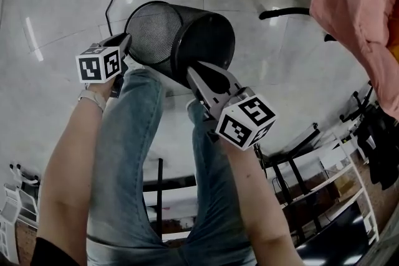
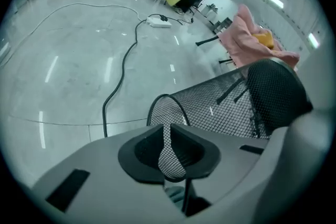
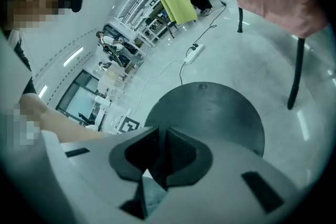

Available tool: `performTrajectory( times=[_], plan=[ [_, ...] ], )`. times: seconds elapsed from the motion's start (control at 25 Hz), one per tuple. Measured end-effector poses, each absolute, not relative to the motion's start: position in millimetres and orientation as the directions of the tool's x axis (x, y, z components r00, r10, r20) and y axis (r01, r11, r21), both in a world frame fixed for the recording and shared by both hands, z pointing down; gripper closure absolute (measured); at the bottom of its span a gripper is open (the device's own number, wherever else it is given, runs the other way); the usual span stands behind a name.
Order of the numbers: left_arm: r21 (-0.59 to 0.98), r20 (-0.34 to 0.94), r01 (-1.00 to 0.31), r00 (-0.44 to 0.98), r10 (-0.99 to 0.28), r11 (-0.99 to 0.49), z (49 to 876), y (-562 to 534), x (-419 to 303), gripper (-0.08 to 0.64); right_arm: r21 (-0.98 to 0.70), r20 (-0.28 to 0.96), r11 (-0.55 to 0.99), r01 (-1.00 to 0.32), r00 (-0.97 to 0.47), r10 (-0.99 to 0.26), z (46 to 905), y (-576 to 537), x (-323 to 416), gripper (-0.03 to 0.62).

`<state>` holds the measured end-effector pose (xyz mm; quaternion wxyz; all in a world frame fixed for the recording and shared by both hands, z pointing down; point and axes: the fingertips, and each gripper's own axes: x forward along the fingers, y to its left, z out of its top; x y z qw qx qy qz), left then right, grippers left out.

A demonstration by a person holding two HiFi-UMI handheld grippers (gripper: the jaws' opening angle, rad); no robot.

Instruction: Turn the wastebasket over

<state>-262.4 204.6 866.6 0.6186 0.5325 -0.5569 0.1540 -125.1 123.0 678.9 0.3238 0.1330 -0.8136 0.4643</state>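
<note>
One black mesh wastebasket [image 1: 187,40] on its side, mesh interior showing. We hold it: left gripper [image 1: 126,42] clenched on the rim, right gripper [image 1: 194,73] clenched on the base edge.

Black metal-mesh wastebasket [image 1: 206,40] — matt; floor [image 1: 56,3] glossy, smooth.

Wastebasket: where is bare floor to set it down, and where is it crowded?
Bare floor: left of the black cable, and between the mesh wastebasket and the pink cloth. Crowded: shelving racks at lower right; the person's legs beneath.
</note>
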Motion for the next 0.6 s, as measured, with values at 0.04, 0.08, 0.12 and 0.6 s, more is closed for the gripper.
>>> performTrajectory(
  times=[0.04, 0.08, 0.12, 0.6],
  plan=[
    [0.493, 0.85, -0.79, 0.349, -0.394, 0.365, 869.2, 201.7, -258.7, 0.514, -0.665, 0.653, 0.535, -0.522, -0.753, 0.078, 681.2, 121.9, -127.0, 0.541],
    [0.504, 0.845, -0.793, 0.369, -0.388, 0.342, 870.5, 197.7, -253.1, 0.514, -0.658, 0.661, 0.535, -0.53, -0.747, 0.072, 684.1, 120.8, -127.9, 0.549],
    [0.521, 0.835, -0.79, 0.392, -0.387, 0.323, 870.6, 192.4, -245.9, 0.514, -0.644, 0.677, 0.536, -0.546, -0.733, 0.067, 689.0, 119.8, -126.9, 0.549],
    [0.602, 0.772, -0.761, 0.475, -0.422, 0.243, 850.5, 154.3, -198.6, 0.526, -0.494, 0.811, 0.54, -0.682, -0.585, 0.004, 731.5, 99.2, -78.2, 0.572]
  ],
)
